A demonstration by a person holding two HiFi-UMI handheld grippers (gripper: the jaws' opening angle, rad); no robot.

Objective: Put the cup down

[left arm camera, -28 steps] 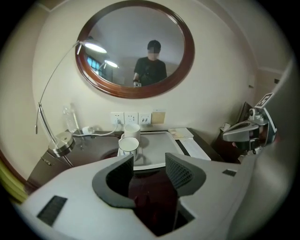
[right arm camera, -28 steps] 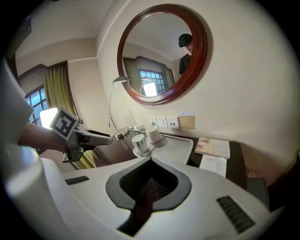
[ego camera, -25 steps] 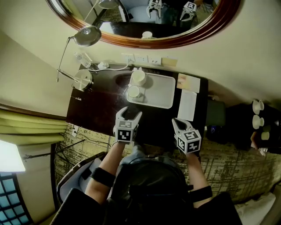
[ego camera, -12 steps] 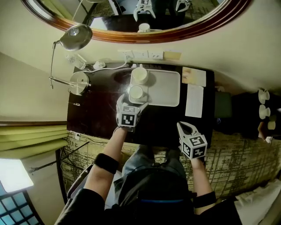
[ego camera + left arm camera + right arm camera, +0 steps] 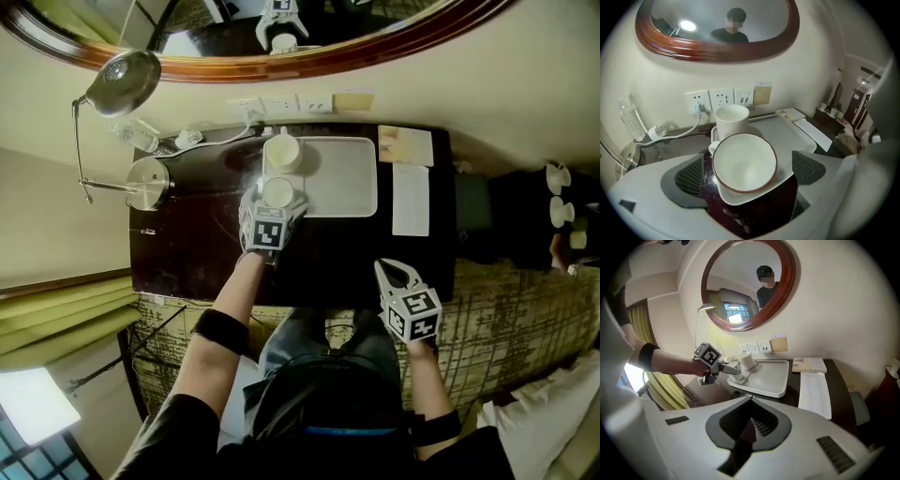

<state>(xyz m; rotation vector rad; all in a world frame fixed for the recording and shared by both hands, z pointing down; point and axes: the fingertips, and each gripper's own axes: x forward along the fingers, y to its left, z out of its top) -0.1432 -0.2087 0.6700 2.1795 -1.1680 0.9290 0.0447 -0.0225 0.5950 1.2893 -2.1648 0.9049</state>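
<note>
The left gripper's (image 5: pixel 273 202) jaws are being held wide apart, having just been opening. The brown-rimmed cup (image 5: pixel 745 161) is standing between them, untouched by either pad. It is being carried on the near left corner of a white tray (image 5: pixel 787 136), just in front of a taller white mug (image 5: pixel 732 119). The right gripper's (image 5: pixel 394 274) jaws are being held together, empty, near the dark tabletop's (image 5: pixel 197 244) front edge.

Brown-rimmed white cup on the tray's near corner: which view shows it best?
The left gripper view. The brown-rimmed white cup fills the middle of the picture, with its rim and empty inside plain to see. The head view shows it small, from straight above. The right gripper view shows it far off, tiny and partly hidden.
</note>
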